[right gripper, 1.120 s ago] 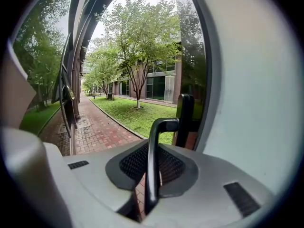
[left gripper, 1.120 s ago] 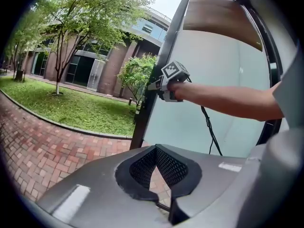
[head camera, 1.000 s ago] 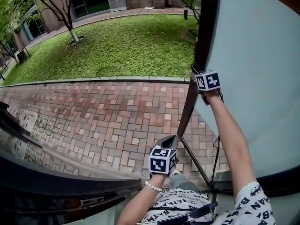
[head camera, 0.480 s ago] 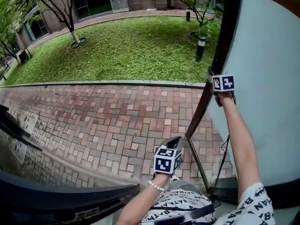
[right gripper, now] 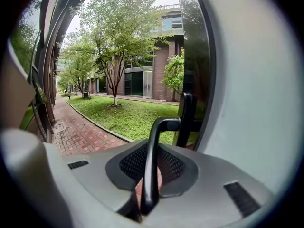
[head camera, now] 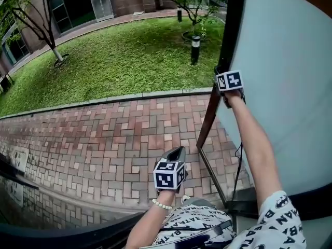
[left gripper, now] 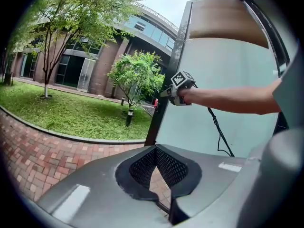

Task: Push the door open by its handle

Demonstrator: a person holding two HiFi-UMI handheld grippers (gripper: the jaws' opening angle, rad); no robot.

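Right hand-held gripper [right gripper: 149, 175], arm at full reach, clenched on the handle [right gripper: 152, 146], a dark bar standing upright at the door's [head camera: 280, 87] near edge. The handle sits directly between the jaws and the door leaf lies just right of it, so the push likely goes straight ahead. Left hand-held gripper [head camera: 176, 154] is low, well apart, jaws together and empty.

Count: one door, one handle, two hand-held grippers.

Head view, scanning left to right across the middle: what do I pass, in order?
Brick paving → left gripper → right gripper, closed on the door handle → pale door panel.
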